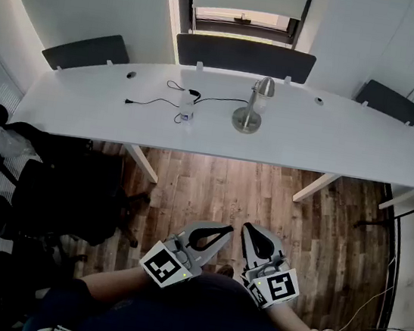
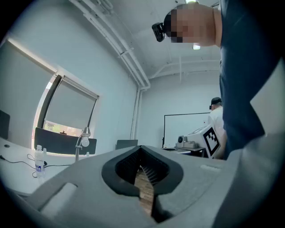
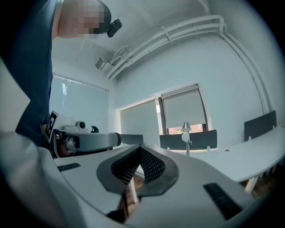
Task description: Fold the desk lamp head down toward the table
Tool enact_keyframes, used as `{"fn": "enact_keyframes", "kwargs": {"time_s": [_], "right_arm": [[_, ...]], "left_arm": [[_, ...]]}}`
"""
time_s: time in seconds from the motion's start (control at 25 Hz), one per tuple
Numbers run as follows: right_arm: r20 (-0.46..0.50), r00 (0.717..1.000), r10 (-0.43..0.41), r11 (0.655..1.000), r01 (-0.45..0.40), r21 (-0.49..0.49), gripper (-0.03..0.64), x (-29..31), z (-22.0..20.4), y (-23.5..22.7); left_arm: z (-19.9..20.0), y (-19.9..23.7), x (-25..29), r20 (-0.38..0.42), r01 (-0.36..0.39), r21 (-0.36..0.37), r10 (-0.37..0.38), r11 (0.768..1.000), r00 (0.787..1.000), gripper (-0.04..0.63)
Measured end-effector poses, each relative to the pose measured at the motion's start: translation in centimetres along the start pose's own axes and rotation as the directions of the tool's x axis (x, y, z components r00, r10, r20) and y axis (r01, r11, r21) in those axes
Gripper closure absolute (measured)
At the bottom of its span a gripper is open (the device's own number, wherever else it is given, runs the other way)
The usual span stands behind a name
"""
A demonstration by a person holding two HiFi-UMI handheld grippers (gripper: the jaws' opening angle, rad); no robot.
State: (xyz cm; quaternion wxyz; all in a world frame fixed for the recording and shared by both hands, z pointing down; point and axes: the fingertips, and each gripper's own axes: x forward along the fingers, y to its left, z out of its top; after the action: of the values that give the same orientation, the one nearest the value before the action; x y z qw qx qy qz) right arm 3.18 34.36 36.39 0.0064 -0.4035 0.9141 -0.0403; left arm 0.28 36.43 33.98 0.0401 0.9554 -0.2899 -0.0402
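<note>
While the person is holding both tools close to the body, the left gripper point(image 1: 224, 231) and the right gripper point(image 1: 248, 231) are pointing level with their jaws closed together and gripping nothing. The desk lamp point(image 1: 251, 107) is standing well apart from them, straight ahead across the wooden floor point(image 1: 219, 189), on the far half of the white bench point(image 1: 347, 146). Its stem is rising upright from a round base, with the lamp head point(image 1: 265, 86) sitting at the top, not yet folded down. It is lying almost on the line between the two grippers, so neither looks clearly nearer. A small bottle point(image 1: 187, 108) and a black cable point(image 1: 155, 101) are lying just left of the lamp, which probably favours approaching from its right. Dark chairs point(image 1: 73, 196) are standing off to the left, apparently leaving the direct path to the bench open.
</note>
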Motion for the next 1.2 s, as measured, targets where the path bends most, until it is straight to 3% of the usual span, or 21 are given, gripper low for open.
{"fn": "enact_keyframes", "kwargs": {"time_s": [0.6, 0.92, 1.2], "right_arm": [[0.005, 1.000, 0.029, 0.999, -0.029, 0.014, 0.607, -0.1, -0.4, -1.0], [0.048, 0.995, 0.091, 0.996, -0.091, -0.010, 0.607, -1.2, 1.0, -4.0], [0.021, 0.992, 0.122, 0.992, -0.122, -0.011, 0.607, -0.6, -0.2, -8.5]], "left_arm": [[-0.5, 0.3, 1.5, 0.002, -0.001, -0.001, 0.001, 1.000, 1.000, 0.591], [-0.5, 0.5, 4.4, 0.009, -0.067, 0.020, 0.067, 0.998, 0.998, 0.591], [-1.3, 2.4, 7.8, 0.025, -0.132, 0.018, 0.132, 0.991, 0.991, 0.591]]}}
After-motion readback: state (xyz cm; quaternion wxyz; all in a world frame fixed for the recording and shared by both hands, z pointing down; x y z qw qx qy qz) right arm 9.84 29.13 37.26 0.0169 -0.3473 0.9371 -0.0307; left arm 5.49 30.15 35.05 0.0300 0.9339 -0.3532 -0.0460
